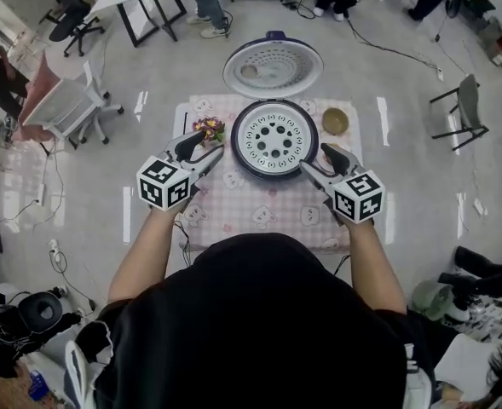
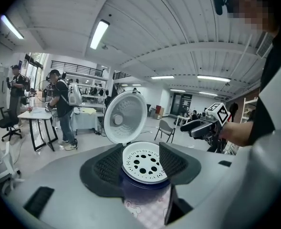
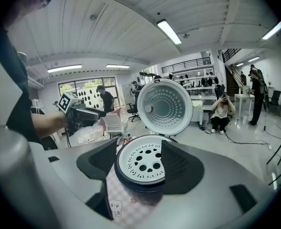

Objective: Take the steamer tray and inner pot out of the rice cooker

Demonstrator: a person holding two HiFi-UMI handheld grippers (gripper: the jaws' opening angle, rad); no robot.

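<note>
Nothing is out yet: the steamer tray (image 1: 274, 137) sits in the rice cooker (image 1: 249, 165), with left gripper (image 1: 210, 153) and right gripper (image 1: 310, 169) spread, empty.

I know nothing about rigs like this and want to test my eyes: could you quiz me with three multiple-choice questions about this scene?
1. The rice cooker has its lid: A shut, B swung open, C missing.
2. The steamer tray sits: A on the lid, B beside the cooker, C inside the cooker.
3. The tray is: A white, B red, C black.
Answers: B, the lid stands open behind the cooker; C, the tray fills the cooker's mouth; A, it looks white in every view.
</note>
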